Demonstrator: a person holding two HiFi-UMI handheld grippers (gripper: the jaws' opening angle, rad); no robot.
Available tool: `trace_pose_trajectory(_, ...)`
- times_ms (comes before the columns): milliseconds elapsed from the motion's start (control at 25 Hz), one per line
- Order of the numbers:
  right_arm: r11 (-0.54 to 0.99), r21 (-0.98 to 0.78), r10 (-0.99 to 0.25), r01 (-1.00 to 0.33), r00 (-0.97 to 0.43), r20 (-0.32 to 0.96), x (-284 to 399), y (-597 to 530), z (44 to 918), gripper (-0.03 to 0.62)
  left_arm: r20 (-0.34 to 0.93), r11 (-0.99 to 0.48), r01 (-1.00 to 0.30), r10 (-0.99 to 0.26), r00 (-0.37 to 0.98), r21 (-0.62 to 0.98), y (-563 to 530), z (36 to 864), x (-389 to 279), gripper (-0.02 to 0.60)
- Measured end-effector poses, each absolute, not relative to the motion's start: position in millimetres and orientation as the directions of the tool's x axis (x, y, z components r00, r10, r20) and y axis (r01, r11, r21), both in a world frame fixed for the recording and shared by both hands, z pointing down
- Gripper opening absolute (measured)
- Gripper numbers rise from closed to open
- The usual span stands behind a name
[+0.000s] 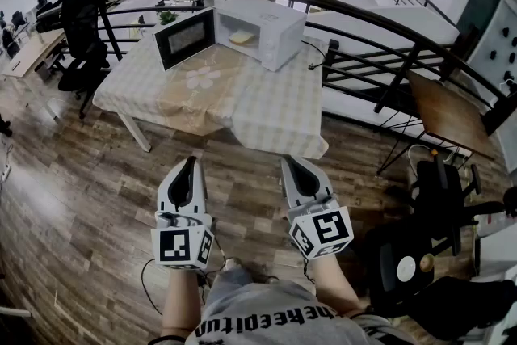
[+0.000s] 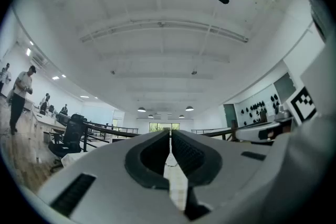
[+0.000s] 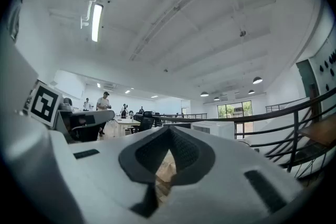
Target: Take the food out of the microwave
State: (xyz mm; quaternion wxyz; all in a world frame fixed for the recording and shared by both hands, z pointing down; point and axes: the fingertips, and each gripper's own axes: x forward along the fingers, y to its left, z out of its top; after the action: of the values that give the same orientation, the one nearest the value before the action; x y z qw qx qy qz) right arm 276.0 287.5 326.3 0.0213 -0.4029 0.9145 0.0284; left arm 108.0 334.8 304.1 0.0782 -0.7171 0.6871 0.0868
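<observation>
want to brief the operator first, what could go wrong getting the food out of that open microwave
1. The food sits inside the microwave. The left hand-held gripper and right hand-held gripper are both shut, so reaching in unopened could shove it back.
2. The open door stands out at the left and could get knocked on the way in.
3. The loose tablecloth might snag.

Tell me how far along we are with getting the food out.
Done: the door of the microwave stands open. In hand: nothing; left gripper and right gripper are shut, empty, short of the table. Left: reach in, grip the food inside and bring it out.
</observation>
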Motion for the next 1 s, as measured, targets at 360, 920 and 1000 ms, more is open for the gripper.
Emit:
trace_pose_trajectory(360, 0.672, 0.042, -0.737, -0.740, -0.673, -0.060, 265, 283, 327, 0.005, -0.209, -0.046, -0.999, -0.977, 0.041, 0.020, 331, 301, 99, 0.012)
trace_pose_trajectory(920, 0.648, 0.003, -0.758, -0.762, -0.645, -0.098, 231, 250, 325, 0.005, -0.223, -0.061, -0.998, -0.973, 0.059, 0.002, 302, 298, 58, 0.012)
trace_pose_trajectory(1000, 0.644, -0.002, -0.761, -0.765, -0.640, -0.104, 227, 247, 326, 0.005, -0.221, -0.064, -0.998, -0.973, 0.063, -0.002, 299, 300, 52, 0.012)
